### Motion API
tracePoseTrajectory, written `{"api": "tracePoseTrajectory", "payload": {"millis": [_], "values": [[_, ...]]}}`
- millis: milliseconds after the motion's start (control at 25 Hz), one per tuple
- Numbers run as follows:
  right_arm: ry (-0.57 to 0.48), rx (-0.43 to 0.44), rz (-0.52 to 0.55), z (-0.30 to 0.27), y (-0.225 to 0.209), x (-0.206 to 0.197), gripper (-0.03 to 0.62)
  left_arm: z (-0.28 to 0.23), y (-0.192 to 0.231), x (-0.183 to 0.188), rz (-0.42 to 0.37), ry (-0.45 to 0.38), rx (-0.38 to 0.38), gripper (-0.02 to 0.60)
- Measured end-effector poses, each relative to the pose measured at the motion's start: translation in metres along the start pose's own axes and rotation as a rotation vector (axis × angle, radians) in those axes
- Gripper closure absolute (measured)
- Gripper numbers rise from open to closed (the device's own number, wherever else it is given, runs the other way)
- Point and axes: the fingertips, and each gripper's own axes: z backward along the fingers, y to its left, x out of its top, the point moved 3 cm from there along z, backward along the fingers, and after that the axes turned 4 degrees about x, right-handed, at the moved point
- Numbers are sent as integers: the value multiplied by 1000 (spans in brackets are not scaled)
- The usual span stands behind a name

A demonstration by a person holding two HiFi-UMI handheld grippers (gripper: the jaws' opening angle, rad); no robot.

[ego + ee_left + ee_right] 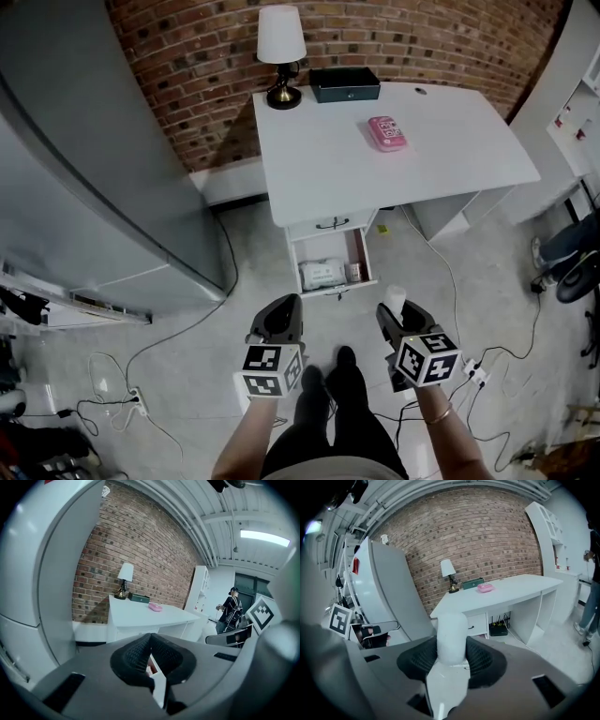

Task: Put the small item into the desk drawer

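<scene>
The white desk [319, 169] stands against the brick wall, and its upper drawer [367, 255] is pulled open toward me. In the drawer lie a white packet [322, 274] and a small thing [354, 272]. My right gripper [399, 307] is short of the drawer, shut on a small white rounded item [396, 297] that sticks out past the pads [487, 660]. In the right gripper view the white item [451, 637] stands upright between the jaws. My left gripper [285, 304] hangs beside it at the left, jaws shut and empty; its tips [150, 637] meet.
A lamp [281, 52], a dark box [344, 84] and a pink thing [386, 132] are on the desk. A big grey cabinet [84, 159] fills the left. Cables and a power strip [473, 373] lie on the floor. A person [230, 611] stands at the far right.
</scene>
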Motion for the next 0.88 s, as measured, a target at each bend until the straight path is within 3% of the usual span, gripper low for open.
{"api": "tracePoseTrajectory", "payload": {"millis": [400, 880], "values": [[105, 47, -6, -76, -65, -26, 407, -76, -2, -33, 16, 45, 55, 561], [193, 93, -23, -183, -128, -82, 407, -162, 21, -102, 59, 95, 120, 561]]}}
